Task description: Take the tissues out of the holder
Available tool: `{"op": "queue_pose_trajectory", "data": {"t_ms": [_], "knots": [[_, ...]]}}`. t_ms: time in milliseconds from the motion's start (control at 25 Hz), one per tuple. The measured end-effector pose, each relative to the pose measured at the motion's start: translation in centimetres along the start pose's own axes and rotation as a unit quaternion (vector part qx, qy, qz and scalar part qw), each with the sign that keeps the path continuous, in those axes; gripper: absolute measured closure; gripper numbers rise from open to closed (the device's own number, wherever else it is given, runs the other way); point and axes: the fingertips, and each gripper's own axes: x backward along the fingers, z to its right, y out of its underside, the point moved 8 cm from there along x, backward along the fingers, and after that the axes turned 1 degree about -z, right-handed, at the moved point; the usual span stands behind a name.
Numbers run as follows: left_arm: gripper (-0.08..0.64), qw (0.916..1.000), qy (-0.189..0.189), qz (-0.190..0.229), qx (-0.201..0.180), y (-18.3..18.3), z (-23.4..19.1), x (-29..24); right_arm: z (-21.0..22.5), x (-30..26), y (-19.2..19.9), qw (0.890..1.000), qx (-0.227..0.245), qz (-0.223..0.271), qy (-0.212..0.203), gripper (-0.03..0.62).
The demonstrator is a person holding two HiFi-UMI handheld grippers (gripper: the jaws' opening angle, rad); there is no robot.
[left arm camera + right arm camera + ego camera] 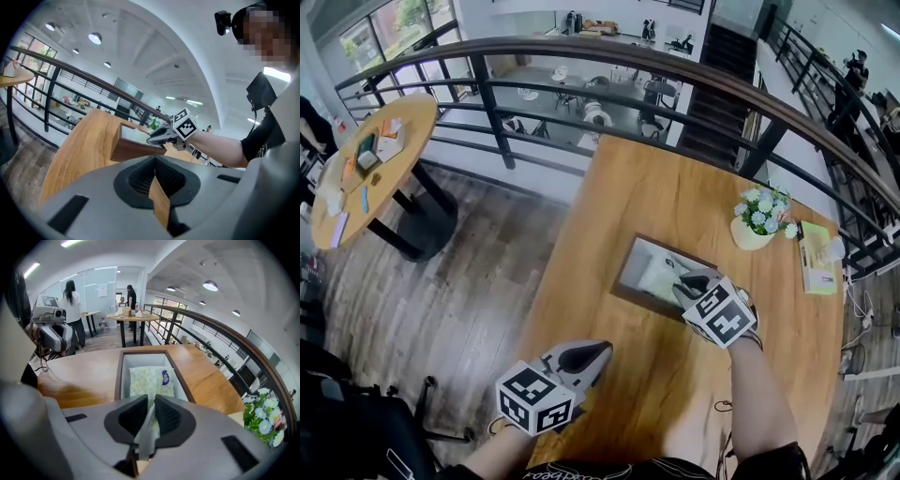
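**Lifting the Tissues Clear of the Holder**

My left gripper (598, 352) hangs idle above the near part of the table (609, 187). Its jaws are together with nothing between them (only a sliver of table shows past the pads). Further right, the wooden holder (625, 281) lies flat on the table. The tissues (151, 380) lie inside it, a pale patterned pack against its white floor. My right gripper (686, 283) points steeply down into the holder, its jaws clamped on a pale fold at the near end of the pack.

I judge the step in hand to be the lift. Draw straight up with a firm pinch until the pack clears the holder's walls. A sideways drag may catch the rim or shift the holder. If the fold begins to slip or tear, stop and take a deeper bite. Route the pack away from the flower pot (752, 230) at far right.
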Motion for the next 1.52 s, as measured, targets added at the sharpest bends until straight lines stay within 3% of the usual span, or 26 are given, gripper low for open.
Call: {"op": "queue_pose_trajectory", "data": {"t_ms": [320,480,680,1120,1520], "knots": [[0.546,0.9997,-0.011,0.016,-0.011,-0.9,1.0,1.9,-1.1,3.8,-1.7,0.996,-0.007,0.061,0.06,0.541],[0.546,0.9994,-0.017,0.023,-0.02,-1.3,2.5,2.7,-1.0,7.5,-1.9,0.986,-0.034,0.123,0.111,0.544],[0.546,0.9986,-0.018,0.033,-0.036,-1.8,5.3,3.9,-1.7,13.0,-2.1,0.972,-0.057,0.183,0.139,0.545],[0.546,0.9952,-0.021,0.063,-0.072,-2.4,12.9,7.0,-7.1,24.2,0.2,0.948,-0.07,0.268,0.155,0.545],[0.546,0.9895,-0.014,0.097,-0.107,-1.0,22.2,10.7,-16.3,33.4,6.1,0.936,-0.095,0.321,0.106,0.545]]}}
